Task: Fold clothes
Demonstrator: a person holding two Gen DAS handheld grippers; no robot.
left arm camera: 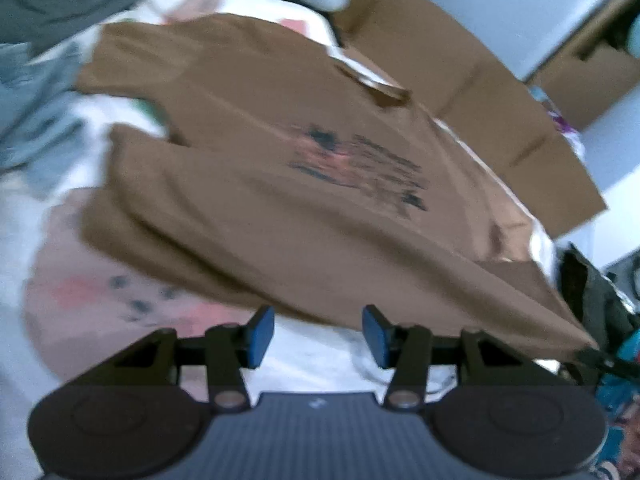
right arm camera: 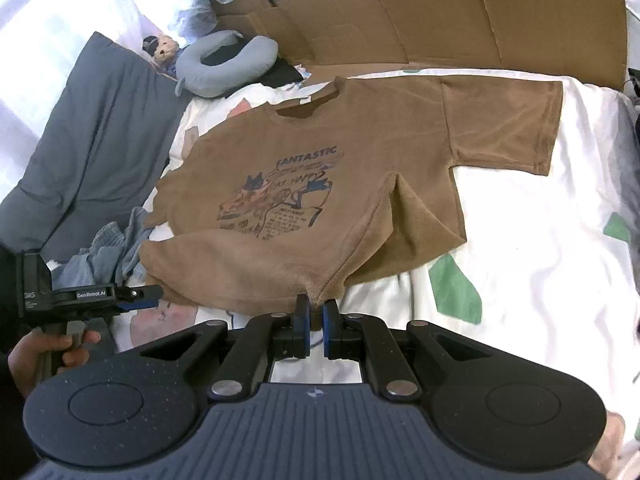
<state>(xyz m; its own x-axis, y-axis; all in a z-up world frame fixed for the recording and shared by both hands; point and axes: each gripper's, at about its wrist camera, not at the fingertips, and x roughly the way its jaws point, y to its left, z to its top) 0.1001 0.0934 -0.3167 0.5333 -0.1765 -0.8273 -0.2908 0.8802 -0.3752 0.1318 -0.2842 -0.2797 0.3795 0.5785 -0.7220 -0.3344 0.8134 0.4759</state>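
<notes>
One pinch carries everything: the right gripper clamps the brown T-shirt by its hem at six o'clock, while the left gripper stands open and empty. If that fabric slips out, the lifted edge may crumple. Printed side up, the shirt sprawls on the white bedsheet, one sleeve out toward two o'clock.

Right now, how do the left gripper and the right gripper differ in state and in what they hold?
The left gripper is open, with nothing between its blue pads; the right gripper is shut on the hem of the brown T-shirt. The left gripper sits clear of the hem, while the right gripper lifts the fabric into a pinched peak. Both are the same black design with blue pads.
</notes>
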